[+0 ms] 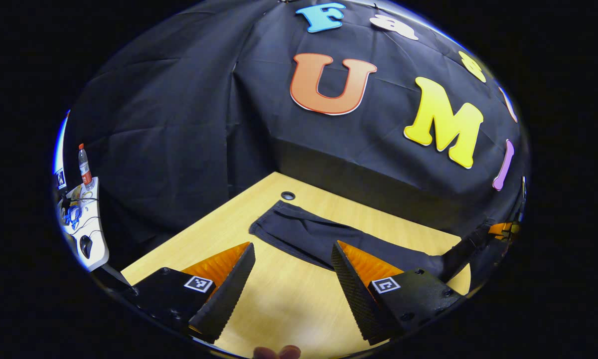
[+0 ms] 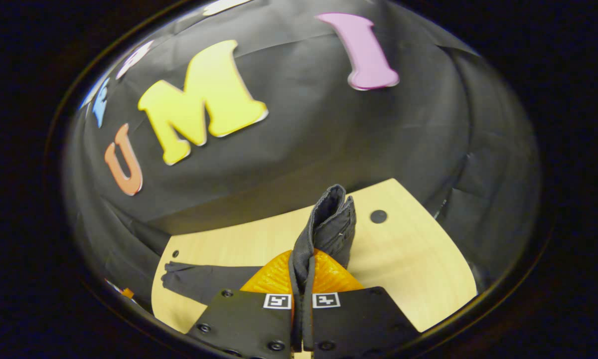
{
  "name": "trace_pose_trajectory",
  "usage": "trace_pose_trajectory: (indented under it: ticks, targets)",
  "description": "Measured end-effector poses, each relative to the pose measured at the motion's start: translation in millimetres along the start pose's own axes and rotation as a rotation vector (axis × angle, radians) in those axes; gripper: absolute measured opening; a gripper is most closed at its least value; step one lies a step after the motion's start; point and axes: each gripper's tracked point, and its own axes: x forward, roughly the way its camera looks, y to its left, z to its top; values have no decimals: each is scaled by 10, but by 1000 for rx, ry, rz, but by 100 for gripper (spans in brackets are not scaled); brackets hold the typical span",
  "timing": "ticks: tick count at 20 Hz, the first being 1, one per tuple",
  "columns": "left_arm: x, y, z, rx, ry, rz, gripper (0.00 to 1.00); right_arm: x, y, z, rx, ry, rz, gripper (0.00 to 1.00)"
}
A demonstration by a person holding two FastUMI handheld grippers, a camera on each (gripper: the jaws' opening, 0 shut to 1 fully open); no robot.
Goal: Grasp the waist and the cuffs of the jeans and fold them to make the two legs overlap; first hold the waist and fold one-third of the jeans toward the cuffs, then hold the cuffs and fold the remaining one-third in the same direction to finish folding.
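While the right gripper (image 2: 302, 279) has one end of the jeans (image 2: 329, 224) clamped and lifted, the other end lies flat on the table (image 2: 418, 269).

Step in hand (my read): first fold, bringing the two legs to overlap; can't tell if the pinched end is waist or cuffs.

Right claw: fingers together, pinching a bunched wad of denim that stands up between them above the table.

Left claw: left gripper (image 1: 291, 279) fingers wide apart, nothing between them, hovering over bare table (image 1: 279, 299) just short of the jeans (image 1: 324, 239).

Jeans position: dark strip running across the wooden table, far end near the small round hole (image 1: 287, 195), other end rising off the surface toward the right gripper.

How to do it well: get the left claw onto the free flat end before carrying, close on both layers, not just the top one.

Carry: move both ends level and together so the legs line up edge to edge.

Risk: wad in the right claw looks bunched, may fold crooked; fabric could drag and wrinkle on the table.
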Motion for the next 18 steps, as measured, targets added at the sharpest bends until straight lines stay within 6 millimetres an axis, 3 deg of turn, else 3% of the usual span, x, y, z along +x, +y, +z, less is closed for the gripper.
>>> trace_pose_trajectory:
  ticks: [5,11,12,14,17,18]
  targets:
    - [-109,568,14,-33,-11,58,99,281,1063,-455,-73,67,93,1]
    - [-232,958,37,-54,-20,95,99,626,1980,-1046,-149,140,161,1]
    - [-245,994,29,-55,-19,97,99,677,2087,-1155,-164,154,165,5]
    - [-288,1056,28,-58,-20,103,99,806,2231,-1429,-199,189,151,1]
    - [-349,1181,16,-63,-25,118,99,1003,2246,-1753,-210,243,118,5]
    - [-365,1222,0,-66,-21,123,99,1048,2262,-1849,-218,252,105,1]
